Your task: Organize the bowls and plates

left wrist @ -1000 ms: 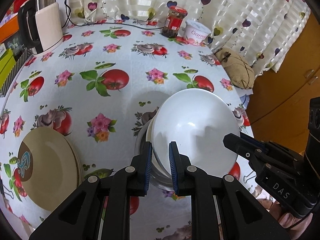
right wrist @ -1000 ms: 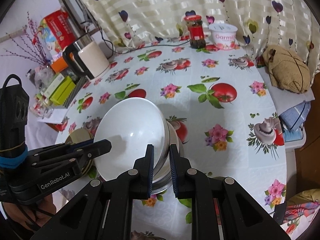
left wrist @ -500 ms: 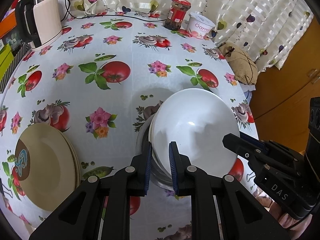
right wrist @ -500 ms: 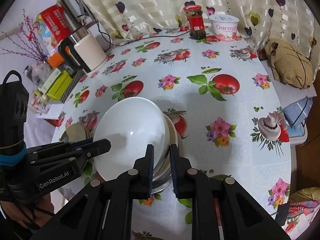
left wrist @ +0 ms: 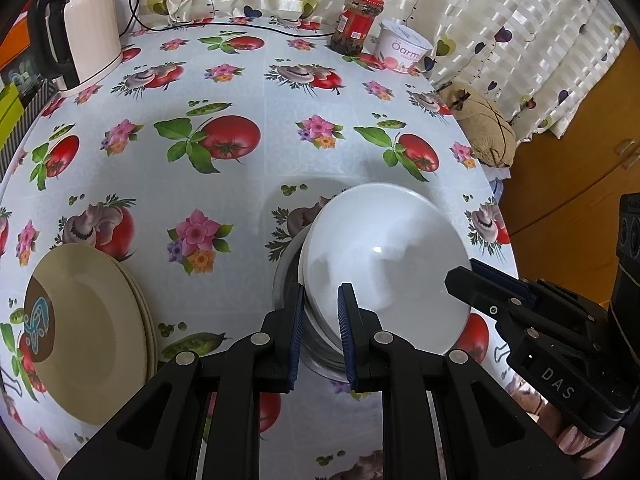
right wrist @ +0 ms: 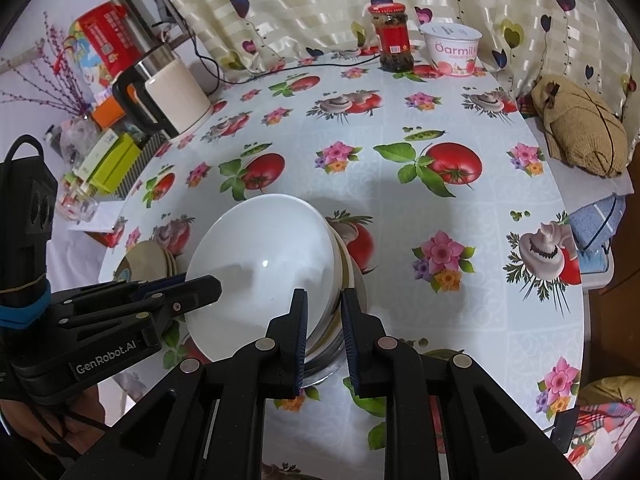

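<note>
— Where is the round white ceramic bowl (left wrist: 384,256)?

— Tilted atop the nested bowl stack (right wrist: 344,280) on the desk (left wrist: 248,92). The left gripper (left wrist: 319,312) and right gripper (right wrist: 323,320) each clamp its opposite rims between their fingers.

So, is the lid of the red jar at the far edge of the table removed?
No, the red lid sits on the jar, which stands beside the yogurt tub.

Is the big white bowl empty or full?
Empty. The white bowl shows only a bare, shiny inside in both wrist views.
</note>
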### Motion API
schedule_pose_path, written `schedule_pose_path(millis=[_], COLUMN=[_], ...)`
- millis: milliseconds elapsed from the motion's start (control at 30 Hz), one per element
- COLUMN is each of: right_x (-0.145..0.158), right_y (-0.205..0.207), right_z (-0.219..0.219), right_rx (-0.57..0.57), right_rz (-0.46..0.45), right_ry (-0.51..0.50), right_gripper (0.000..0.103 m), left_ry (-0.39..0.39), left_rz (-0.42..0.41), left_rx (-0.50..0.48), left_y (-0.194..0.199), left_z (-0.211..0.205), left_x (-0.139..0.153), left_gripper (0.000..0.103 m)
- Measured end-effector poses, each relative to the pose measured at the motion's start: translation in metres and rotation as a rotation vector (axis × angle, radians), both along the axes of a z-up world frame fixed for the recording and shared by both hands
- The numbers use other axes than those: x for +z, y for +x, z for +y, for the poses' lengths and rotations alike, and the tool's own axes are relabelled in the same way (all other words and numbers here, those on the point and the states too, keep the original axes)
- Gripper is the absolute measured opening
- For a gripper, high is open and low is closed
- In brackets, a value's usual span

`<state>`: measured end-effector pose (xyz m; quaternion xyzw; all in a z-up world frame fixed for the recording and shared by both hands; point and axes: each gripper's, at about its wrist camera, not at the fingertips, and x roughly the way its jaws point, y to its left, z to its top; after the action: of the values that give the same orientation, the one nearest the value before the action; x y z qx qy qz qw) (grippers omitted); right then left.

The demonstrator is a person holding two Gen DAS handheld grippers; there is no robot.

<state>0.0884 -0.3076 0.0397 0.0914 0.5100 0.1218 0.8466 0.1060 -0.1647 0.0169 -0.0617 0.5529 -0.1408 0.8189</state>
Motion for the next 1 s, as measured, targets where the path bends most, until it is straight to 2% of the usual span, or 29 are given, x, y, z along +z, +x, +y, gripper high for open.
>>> schedule_pose_path(millis=[400,733,1000], right_x=[0.0,0.015,0.023], right_y=[0.0,-0.005,-0.011], right_z=[-0.001,-0.005,-0.015], right_rx=[-0.001,0.0,-0.021], right_rz=[-0.003,-0.053,-0.082], right_ry=[0.001,0.014,0.036], right_gripper=[0.018,0.019,0.025], left_ry=[-0.011,-0.03,-0.051], left_rz=[-0.062,-0.131,-0.176], left_rx=[-0.012,-0.005,0.016], left_y=[-0.003,-0.01,-0.013], left_z=[0.004,0.008,0.017], left_x=[0.006,0.021,0.03], left_gripper=[0.018,0.018,0.018])
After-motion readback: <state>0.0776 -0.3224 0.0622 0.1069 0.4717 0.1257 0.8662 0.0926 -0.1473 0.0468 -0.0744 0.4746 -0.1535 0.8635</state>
